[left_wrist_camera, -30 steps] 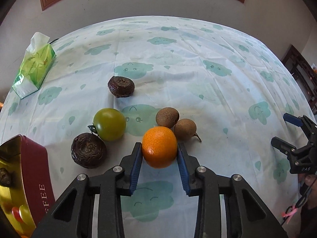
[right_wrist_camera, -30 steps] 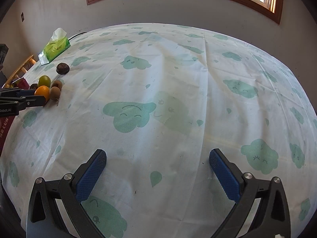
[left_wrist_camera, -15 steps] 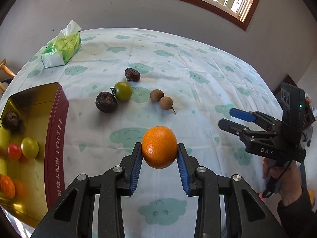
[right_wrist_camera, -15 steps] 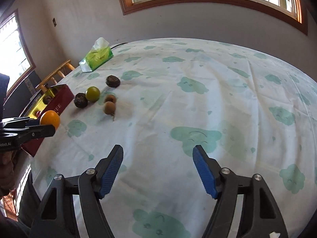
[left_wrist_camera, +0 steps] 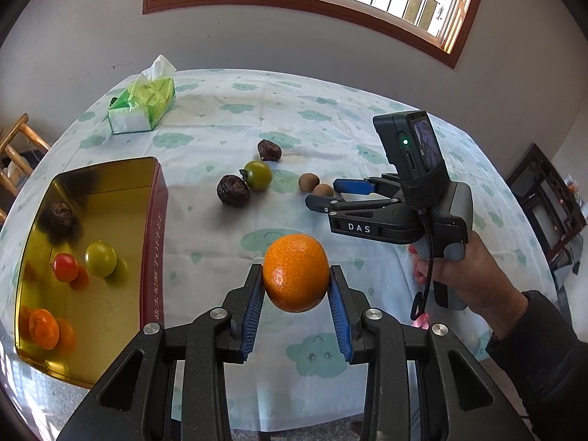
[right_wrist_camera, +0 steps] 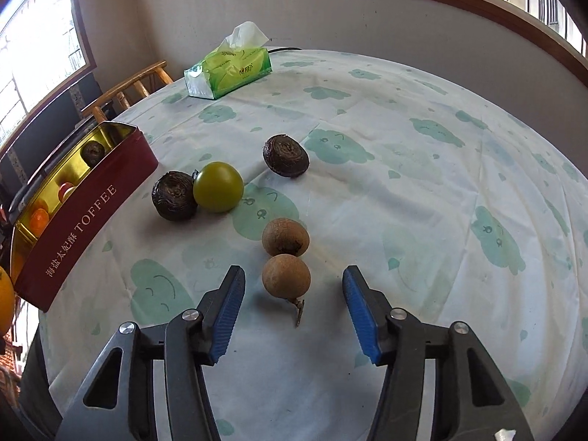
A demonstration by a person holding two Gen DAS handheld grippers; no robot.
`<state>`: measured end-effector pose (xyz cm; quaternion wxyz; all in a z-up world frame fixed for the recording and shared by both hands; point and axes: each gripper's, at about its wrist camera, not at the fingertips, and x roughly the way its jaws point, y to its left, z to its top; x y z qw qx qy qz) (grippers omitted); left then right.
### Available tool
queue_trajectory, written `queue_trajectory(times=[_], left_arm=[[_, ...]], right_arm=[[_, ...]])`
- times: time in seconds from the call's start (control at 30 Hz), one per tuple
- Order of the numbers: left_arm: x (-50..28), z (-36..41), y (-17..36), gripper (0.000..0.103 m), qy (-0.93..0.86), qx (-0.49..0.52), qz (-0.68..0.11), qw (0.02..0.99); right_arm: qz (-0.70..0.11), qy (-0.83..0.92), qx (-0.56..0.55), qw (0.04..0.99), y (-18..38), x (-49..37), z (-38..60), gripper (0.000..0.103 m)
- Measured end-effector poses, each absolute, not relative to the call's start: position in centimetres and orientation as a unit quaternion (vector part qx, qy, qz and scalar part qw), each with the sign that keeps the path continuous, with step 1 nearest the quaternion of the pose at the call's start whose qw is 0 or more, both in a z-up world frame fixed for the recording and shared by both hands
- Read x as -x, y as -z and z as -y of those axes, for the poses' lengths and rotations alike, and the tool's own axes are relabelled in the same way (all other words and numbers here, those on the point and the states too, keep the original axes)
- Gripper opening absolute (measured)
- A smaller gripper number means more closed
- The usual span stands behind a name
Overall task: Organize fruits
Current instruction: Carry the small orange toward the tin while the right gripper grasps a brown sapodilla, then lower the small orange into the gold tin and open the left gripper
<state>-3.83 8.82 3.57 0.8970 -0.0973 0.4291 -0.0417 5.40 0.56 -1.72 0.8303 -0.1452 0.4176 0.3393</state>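
My left gripper (left_wrist_camera: pixel 297 286) is shut on an orange (left_wrist_camera: pixel 296 272) and holds it high above the table, right of the red toffee tin (left_wrist_camera: pixel 156 235). The tin holds several fruits. My right gripper (right_wrist_camera: pixel 292 294) is open, its jaws on either side of a brown longan (right_wrist_camera: pixel 286 275) on the cloth, not touching it. A second longan (right_wrist_camera: pixel 285 237) lies just beyond. A green tomato (right_wrist_camera: pixel 218 186) and two dark wrinkled fruits (right_wrist_camera: pixel 174 194) (right_wrist_camera: pixel 286 155) lie farther out. The right gripper also shows in the left wrist view (left_wrist_camera: pixel 325 195).
A green tissue pack (right_wrist_camera: pixel 229 66) sits at the far side of the table. A wooden chair (right_wrist_camera: pixel 126 90) stands behind the tin (right_wrist_camera: pixel 79 217). The table edge runs just past the tin at the left.
My left gripper has lifted the orange up and back from the fruit group toward the tin. My right gripper has swung left across the table to the near longan.
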Motion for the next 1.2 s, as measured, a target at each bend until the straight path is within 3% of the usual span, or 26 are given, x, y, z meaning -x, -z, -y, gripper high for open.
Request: queue_trajectory(times=[0.03,0.07,0.53,1.2], left_arm=[[3.9,-9.0,-3.5,0.036,0.04,0.1,-0.429,0.897],[3.9,-9.1,-3.5,0.036,0.038,0.104,-0.43,0.896],[7.2,-12.2,-4.3,0.036,-0.003,0.123,-0.415,0.902],[11.3,-22.2,-1.1,0.036,-0.122,0.157,-0.416,0.887]], right_arm=[[-0.419,-0.34,0.141,0.83,1.7,-5.5,-0.5,0.031],[-0.423,-0.345,0.132,0.827,1.6,-5.5,-0.2,0.024],[-0.414,-0.273,0.077,0.865,1.5,0.0,7.9,0.023],[-0.415,-0.258,0.087,0.868,1.7,-0.2,7.8,0.024]])
